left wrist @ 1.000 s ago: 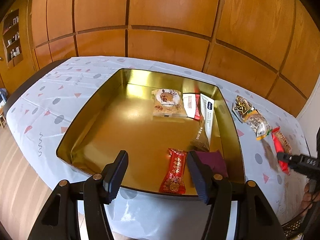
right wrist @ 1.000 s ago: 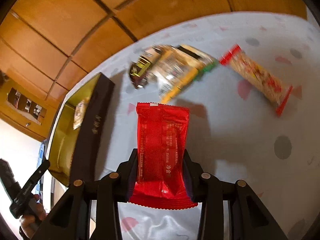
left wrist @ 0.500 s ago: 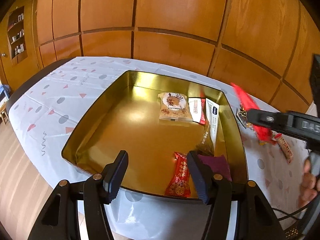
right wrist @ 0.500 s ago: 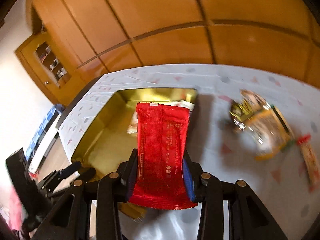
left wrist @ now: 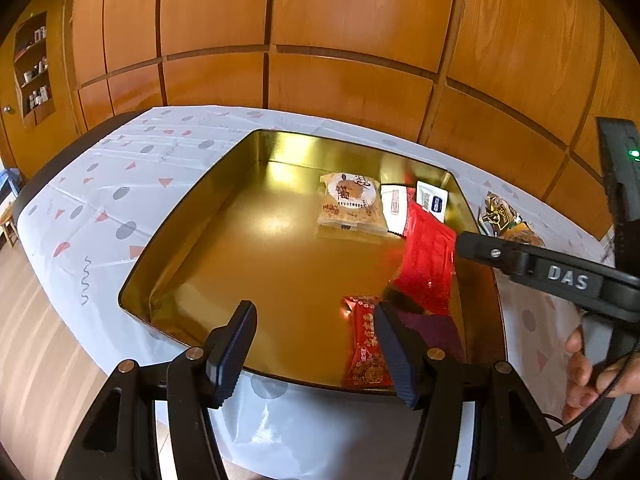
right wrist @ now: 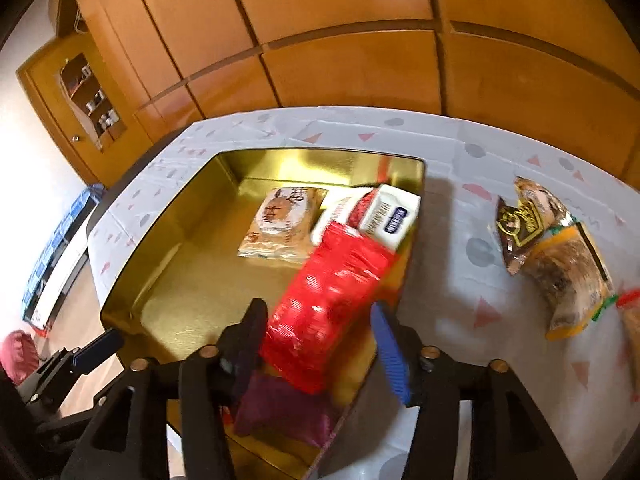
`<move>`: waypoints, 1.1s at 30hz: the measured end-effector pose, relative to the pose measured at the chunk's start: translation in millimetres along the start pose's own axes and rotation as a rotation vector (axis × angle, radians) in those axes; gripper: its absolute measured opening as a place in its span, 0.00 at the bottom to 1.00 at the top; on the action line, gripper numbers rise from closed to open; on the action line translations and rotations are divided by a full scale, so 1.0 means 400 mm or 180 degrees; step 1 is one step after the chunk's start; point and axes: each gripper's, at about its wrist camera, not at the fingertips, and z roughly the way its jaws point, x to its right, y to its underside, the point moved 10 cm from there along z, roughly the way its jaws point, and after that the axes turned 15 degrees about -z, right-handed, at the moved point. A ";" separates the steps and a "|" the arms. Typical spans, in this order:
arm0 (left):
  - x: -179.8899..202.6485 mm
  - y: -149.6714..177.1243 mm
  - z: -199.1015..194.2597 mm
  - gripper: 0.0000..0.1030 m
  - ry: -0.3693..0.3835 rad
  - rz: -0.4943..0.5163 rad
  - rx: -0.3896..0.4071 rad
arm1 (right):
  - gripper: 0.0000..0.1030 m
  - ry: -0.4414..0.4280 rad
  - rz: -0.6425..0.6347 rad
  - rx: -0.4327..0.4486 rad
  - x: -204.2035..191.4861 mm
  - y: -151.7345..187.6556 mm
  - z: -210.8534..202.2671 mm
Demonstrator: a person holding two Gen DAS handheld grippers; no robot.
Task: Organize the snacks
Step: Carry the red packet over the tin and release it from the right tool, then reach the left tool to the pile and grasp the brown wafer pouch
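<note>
R gripper (right wrist: 318, 346) jaws just opening, apart; red snack pack (right wrist: 326, 308) loose between, over gold tin (right wrist: 168, 248).

Home dining rm: wood-panelled wall (left wrist: 340, 40), tablecloth (left wrist: 132, 184) on table, shelf niche w/ bottles (right wrist: 92, 104)

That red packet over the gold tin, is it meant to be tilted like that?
It does look odd: the red packet hangs askew and blurred between the right gripper's fingers, which have just been opening, so it seems to be dropping into the gold tin.
</note>
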 end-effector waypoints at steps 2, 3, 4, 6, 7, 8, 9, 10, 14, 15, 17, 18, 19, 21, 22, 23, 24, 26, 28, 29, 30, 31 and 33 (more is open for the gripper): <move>0.003 0.003 -0.001 0.60 0.0002 0.0016 0.0003 | 0.54 0.0036 0.0008 0.0027 0.003 0.003 -0.015; 0.004 0.003 -0.002 0.60 0.0000 0.0021 0.0008 | 0.54 0.0063 -0.0004 0.0051 0.003 0.004 -0.024; 0.004 0.004 -0.002 0.60 -0.0005 0.0030 0.0007 | 0.56 0.0084 -0.0010 0.0073 0.003 0.005 -0.032; 0.006 0.006 -0.003 0.60 -0.0004 0.0040 -0.0001 | 0.57 0.0114 -0.0012 0.0112 0.001 0.006 -0.051; 0.007 0.007 -0.005 0.60 -0.0004 0.0046 0.0005 | 0.58 0.0132 -0.0019 0.0143 0.001 0.005 -0.061; 0.007 0.007 -0.007 0.60 -0.0009 0.0060 0.0009 | 0.60 0.0147 -0.0026 0.0166 0.001 0.005 -0.071; 0.008 0.008 -0.009 0.60 -0.0012 0.0066 0.0012 | 0.61 0.0174 -0.0032 0.0193 0.002 0.004 -0.082; 0.009 0.008 -0.010 0.60 -0.0013 0.0068 0.0014 | 0.64 0.0199 -0.0033 0.0218 0.005 0.004 -0.093; 0.009 0.009 -0.016 0.60 -0.0020 0.0081 0.0023 | 0.67 0.0272 -0.0051 0.0271 0.019 0.010 -0.130; 0.009 0.008 -0.018 0.60 -0.0017 0.0081 0.0027 | 0.68 0.0298 -0.0066 0.0270 0.023 0.013 -0.137; 0.012 0.008 -0.022 0.60 -0.0015 0.0092 0.0035 | 0.75 0.0348 -0.0100 0.0273 0.034 0.023 -0.154; 0.015 0.008 -0.023 0.60 -0.0016 0.0105 0.0036 | 0.75 0.0377 -0.0108 0.0276 0.041 0.028 -0.162; 0.018 0.009 -0.024 0.60 -0.0016 0.0115 0.0033 | 0.75 0.0405 -0.0112 0.0269 0.048 0.034 -0.167; 0.024 0.011 -0.025 0.60 -0.0019 0.0141 0.0035 | 0.75 0.0469 -0.0108 0.0262 0.067 0.048 -0.179; 0.027 0.012 -0.027 0.60 -0.0017 0.0152 0.0038 | 0.75 0.0489 -0.0093 0.0262 0.078 0.057 -0.185; 0.033 0.014 -0.028 0.60 -0.0011 0.0175 0.0036 | 0.75 0.0495 -0.0085 0.0259 0.085 0.062 -0.190; 0.037 0.016 -0.029 0.60 -0.0007 0.0194 0.0035 | 0.75 0.0506 -0.0084 0.0249 0.092 0.068 -0.194; 0.044 0.018 -0.031 0.60 0.0005 0.0211 0.0031 | 0.75 0.0559 -0.0118 0.0221 0.104 0.076 -0.201; 0.050 0.019 -0.033 0.60 0.0012 0.0240 0.0042 | 0.75 0.0621 -0.0176 0.0216 0.117 0.083 -0.212; 0.053 0.019 -0.034 0.60 0.0008 0.0255 0.0048 | 0.76 0.0652 -0.0202 0.0210 0.125 0.086 -0.218; 0.054 0.020 -0.035 0.60 0.0009 0.0265 0.0044 | 0.76 0.0680 -0.0229 0.0198 0.132 0.089 -0.222; 0.056 0.020 -0.036 0.60 0.0019 0.0264 0.0038 | 0.78 0.0713 -0.0265 0.0182 0.140 0.093 -0.226; 0.057 0.022 -0.037 0.60 0.0021 0.0255 0.0032 | 0.80 0.0797 -0.0346 0.0148 0.159 0.104 -0.234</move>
